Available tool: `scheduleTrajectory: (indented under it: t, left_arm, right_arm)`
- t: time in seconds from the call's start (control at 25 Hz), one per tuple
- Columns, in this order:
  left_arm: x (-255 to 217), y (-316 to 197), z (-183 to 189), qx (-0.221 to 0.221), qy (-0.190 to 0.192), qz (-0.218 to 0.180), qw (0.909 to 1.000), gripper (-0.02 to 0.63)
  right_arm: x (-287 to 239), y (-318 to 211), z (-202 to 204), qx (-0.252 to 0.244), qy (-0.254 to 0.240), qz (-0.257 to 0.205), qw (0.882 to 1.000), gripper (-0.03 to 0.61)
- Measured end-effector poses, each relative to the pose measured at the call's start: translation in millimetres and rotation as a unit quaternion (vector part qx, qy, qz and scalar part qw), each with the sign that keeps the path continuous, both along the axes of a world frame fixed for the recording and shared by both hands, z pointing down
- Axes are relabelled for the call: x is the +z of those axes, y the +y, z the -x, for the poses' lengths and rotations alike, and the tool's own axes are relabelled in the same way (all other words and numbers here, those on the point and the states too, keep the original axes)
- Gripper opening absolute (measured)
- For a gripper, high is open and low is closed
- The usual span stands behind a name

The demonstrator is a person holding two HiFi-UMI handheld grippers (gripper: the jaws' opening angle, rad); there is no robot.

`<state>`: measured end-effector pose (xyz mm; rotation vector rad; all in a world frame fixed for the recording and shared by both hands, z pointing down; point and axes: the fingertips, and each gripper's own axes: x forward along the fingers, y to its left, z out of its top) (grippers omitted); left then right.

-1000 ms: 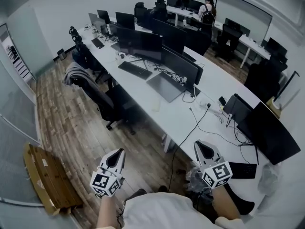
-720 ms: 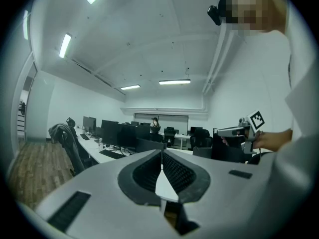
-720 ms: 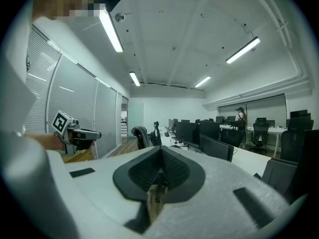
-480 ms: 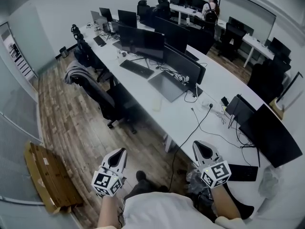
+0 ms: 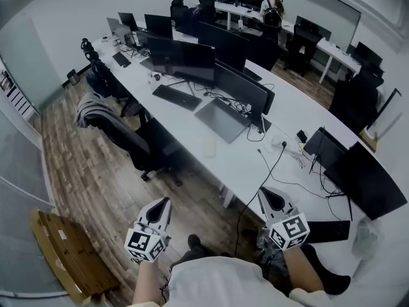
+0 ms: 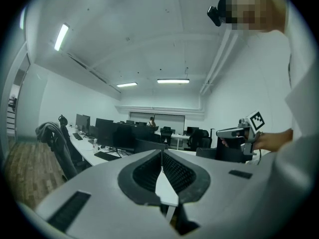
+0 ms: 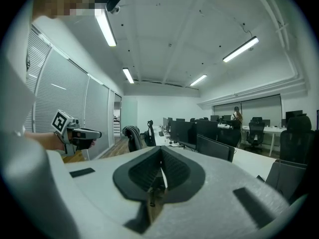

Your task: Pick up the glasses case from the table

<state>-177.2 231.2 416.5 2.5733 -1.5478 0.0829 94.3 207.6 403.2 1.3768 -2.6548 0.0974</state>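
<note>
A small pale oblong thing [image 5: 209, 147], maybe the glasses case, lies on the long white table [image 5: 243, 165] near its front edge; it is too small to tell for sure. My left gripper [image 5: 165, 203] hangs over the wooden floor, short of the table, its jaws shut with nothing between them. My right gripper [image 5: 262, 192] is by the table's near corner, also shut and empty. The left gripper view shows the closed jaws [image 6: 161, 153] and the right gripper [image 6: 234, 132] off to the side. In the right gripper view the jaws [image 7: 161, 151] meet too, and the left gripper [image 7: 87, 132] shows at the left.
Monitors [image 5: 184, 56], a keyboard [image 5: 177, 97], a grey laptop [image 5: 222, 119] and cables crowd the table. An office chair with a jacket [image 5: 96, 112] stands left of it. A cardboard box [image 5: 64, 254] lies on the floor at lower left. A person [image 5: 273, 6] stands far back.
The whole view has moved toward the table, both grippers advancing with it. A shoe now shows below between the grippers. Both pairs of jaws stay shut.
</note>
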Motion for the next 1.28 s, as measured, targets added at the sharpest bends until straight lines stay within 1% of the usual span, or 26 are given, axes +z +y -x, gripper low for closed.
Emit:
scheduleTrajectory:
  t: [0.2, 0.48, 0.72, 0.96, 1.28]
  left_arm:
    - [14.4, -39.9, 28.9, 0.033, 0.002, 0.000, 0.9995, 0.013]
    - [28.3, -83.9, 75.0, 0.062, -0.002, 0.010, 0.9980, 0.014]
    - [34.0, -108.2, 100.0, 0.080, 0.000, 0.019, 0.9966, 0.014]
    - [41.1, -126.9, 109.4, 0.087, 0.011, 0.021, 0.9959, 0.013]
    - [44.3, -162.2, 103.3, 0.090, 0.007, 0.027, 0.9956, 0.014]
  right_arm:
    - [2.7, -30.1, 32.0, 0.015, 0.007, 0.005, 1.000, -0.002]
    - [10.9, -58.7, 78.4, 0.036, 0.011, 0.018, 0.999, -0.002]
    - [13.9, -75.3, 101.4, 0.060, 0.012, 0.027, 0.998, -0.002]
    - [16.7, -90.7, 112.8, 0.066, 0.016, 0.032, 0.997, -0.002]
    - [23.4, -127.6, 104.7, 0.077, 0.013, 0.038, 0.996, -0.002]
